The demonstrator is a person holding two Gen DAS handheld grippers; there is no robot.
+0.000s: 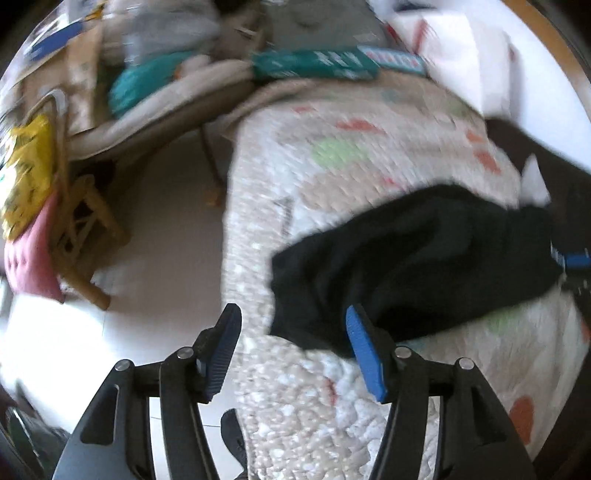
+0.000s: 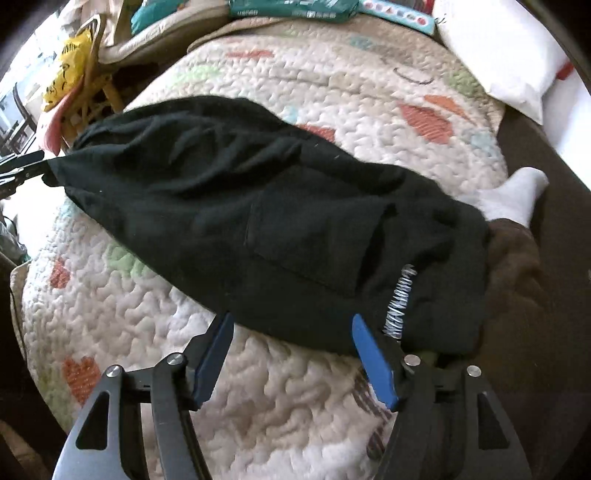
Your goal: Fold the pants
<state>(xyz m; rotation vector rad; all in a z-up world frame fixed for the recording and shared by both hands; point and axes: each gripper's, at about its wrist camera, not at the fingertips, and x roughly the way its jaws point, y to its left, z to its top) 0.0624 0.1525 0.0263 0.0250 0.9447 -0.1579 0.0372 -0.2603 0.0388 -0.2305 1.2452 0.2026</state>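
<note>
Black pants lie in a long bundle across a quilted cream bedspread with coloured patches; a back pocket and a white zigzag stitch show near the waist. My right gripper is open, its blue pads straddling the near edge of the waist end without pressing on it. In the left wrist view the pants lie at the bed's left side. My left gripper is open, with the near corner of the cloth between its fingertips, untouched. The left gripper also shows at the pants' far-left end.
A white pillow and teal packets lie at the head of the bed. A white sock rests on brown fabric to the right. A wooden chair with a yellow bag stands on the pale floor left of the bed.
</note>
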